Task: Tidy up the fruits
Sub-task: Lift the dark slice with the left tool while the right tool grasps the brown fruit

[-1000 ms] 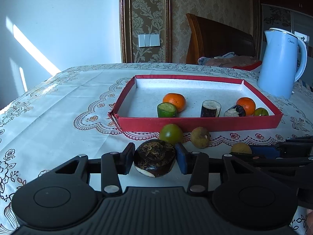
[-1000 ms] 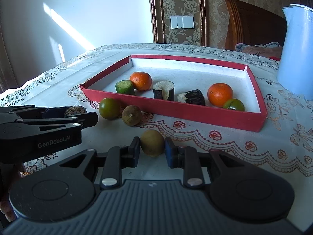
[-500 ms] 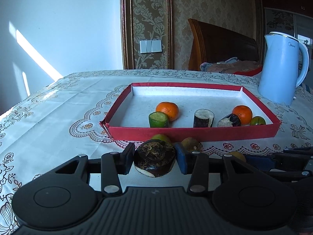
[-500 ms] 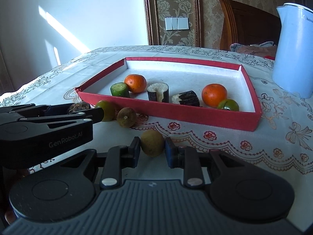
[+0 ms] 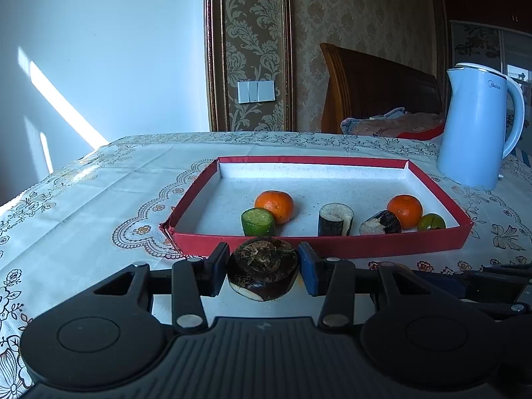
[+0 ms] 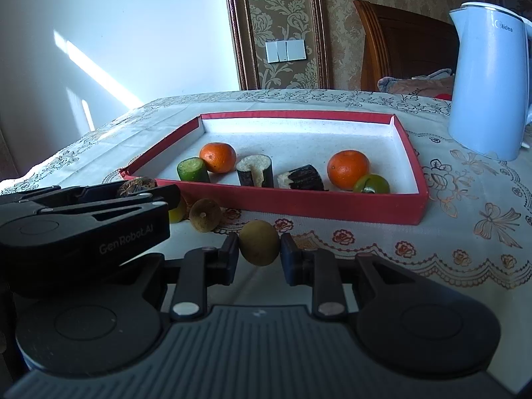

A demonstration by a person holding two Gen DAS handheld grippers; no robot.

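My left gripper (image 5: 264,271) is shut on a dark brown round fruit (image 5: 262,271), held above the table just before the red tray (image 5: 365,249). My right gripper (image 6: 259,249) is shut on a small tan round fruit (image 6: 259,241) in front of the tray's (image 6: 332,204) near wall. The tray holds two oranges (image 6: 217,157) (image 6: 348,169), a green cucumber piece (image 6: 192,169), two dark cut pieces (image 6: 255,171) and a green fruit (image 6: 371,184). A brown fruit (image 6: 205,214) and a yellow-green fruit (image 6: 176,211) lie on the cloth before the tray.
A light blue kettle (image 5: 478,126) stands at the tray's right rear; it also shows in the right wrist view (image 6: 488,76). The left gripper's body (image 6: 83,226) fills the left of the right wrist view. A patterned tablecloth (image 5: 83,199) covers the table.
Both grippers have risen with their fruits. The left one moved toward the tray's near wall and now hides the loose fruits in its view.
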